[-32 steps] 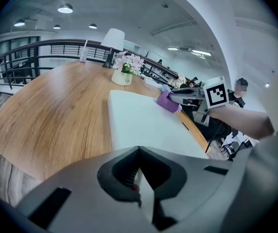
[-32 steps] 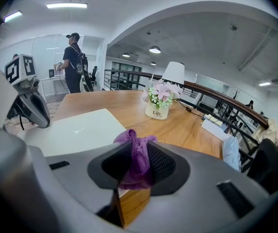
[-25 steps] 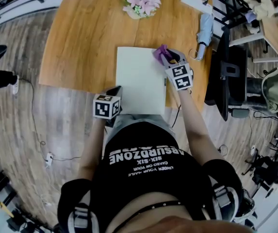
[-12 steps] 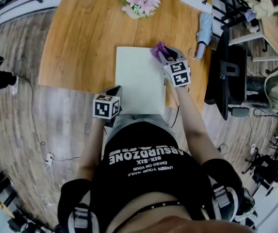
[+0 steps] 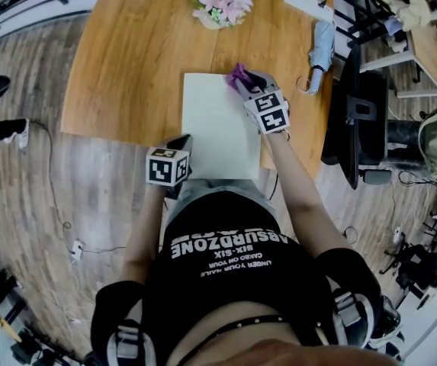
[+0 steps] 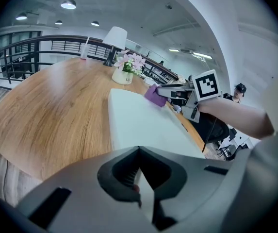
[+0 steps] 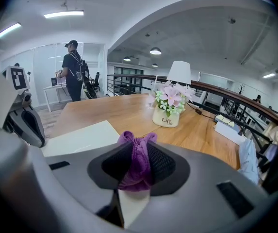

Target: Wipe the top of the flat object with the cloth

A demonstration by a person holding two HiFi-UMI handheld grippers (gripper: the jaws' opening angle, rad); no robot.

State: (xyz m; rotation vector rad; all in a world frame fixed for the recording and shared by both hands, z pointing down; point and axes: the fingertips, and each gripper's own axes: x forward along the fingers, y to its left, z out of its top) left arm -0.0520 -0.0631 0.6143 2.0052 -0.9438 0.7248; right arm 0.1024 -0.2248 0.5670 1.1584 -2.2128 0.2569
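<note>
One pale flat board [image 5: 214, 128] lies on one wooden table [image 5: 126, 67], its near edge at the table's near edge. There is one cloth [image 5: 238, 76], purple and bunched up, and it sits at the board's far right corner, on the top face just inside the far edge.

There are two grippers, each with one marker cube. The right gripper [image 5: 246, 82] reaches over the board's right edge, and its two jaws are pinched on the cloth. In the right gripper view the purple fabric fills the gap between the jaws and sticks out past their tips. The left gripper [image 5: 181, 145] is at the board's near left corner, well apart from the cloth. In the left gripper view its jaws are pressed together at the tips with nothing between them, and the board stretches away in front of them. Whether the tips press on the board cannot be told.

Past the board stands one white pot of pink flowers [image 5: 222, 2]. One folded grey umbrella [image 5: 322, 44] lies near the table's right edge. One white lamp [image 7: 179, 72] stands behind the pot. One person [image 7: 74, 69] stands well beyond the table.
</note>
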